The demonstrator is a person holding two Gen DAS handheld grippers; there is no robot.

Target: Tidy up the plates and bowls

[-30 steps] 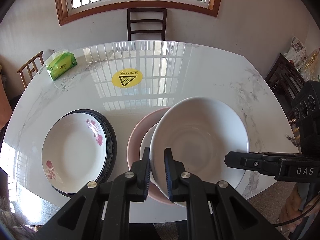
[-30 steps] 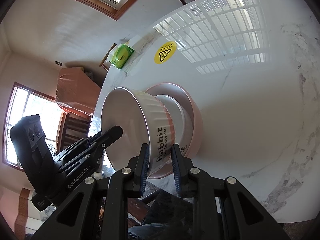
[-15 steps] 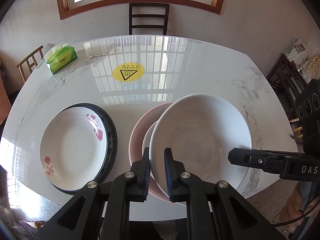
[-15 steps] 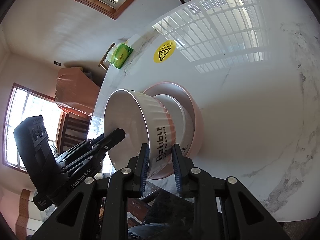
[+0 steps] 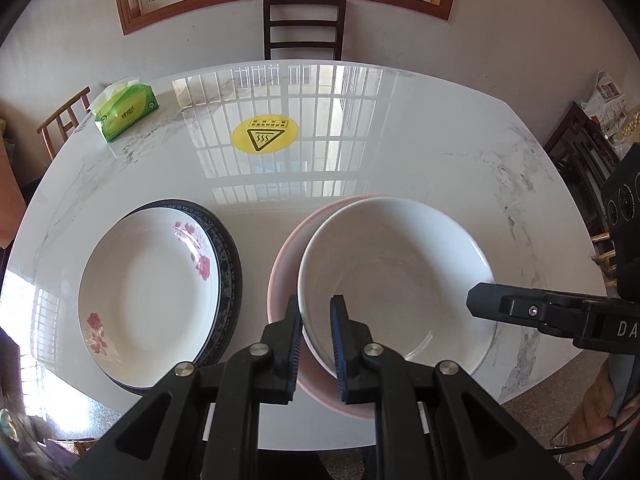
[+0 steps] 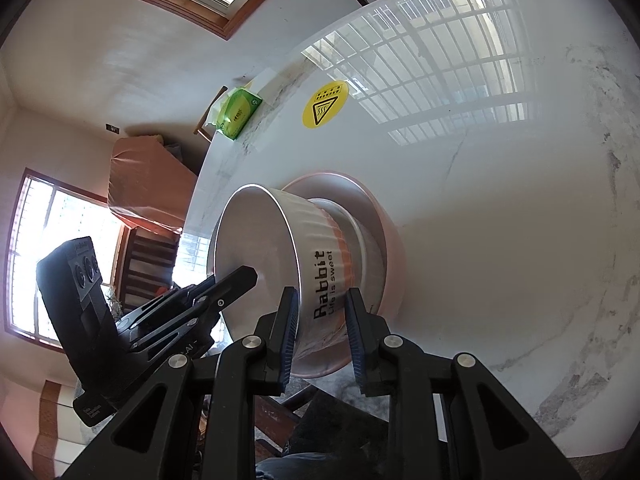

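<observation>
While the left gripper (image 5: pixel 316 308) straddles the near rim of the white bowl (image 5: pixel 396 272), its jaws have just eased apart a little; the rim is between them, but I cannot tell whether the pads press on it. Across that same bowl the right gripper (image 6: pixel 322 300) is clamped on the ribbed wall by the printed lettering, one pad inside the rim and one outside. Both tools are already at the bowl, so neither hand is the nearer one, and the bowl lies straight ahead of each, on its left side for one and its right side for the other. Being round, it has no long axis to line up; what matters is that its mouth faces up and its foot sits down inside the pink bowl (image 5: pixel 286 264), on a smaller white bowl (image 6: pixel 370 256) nested there. The stack looks seated, so the next move is probably to let go and draw each gripper up off the rim without dragging it sideways. Just left of the pink bowl lies the flowered plate (image 5: pixel 148 292).
</observation>
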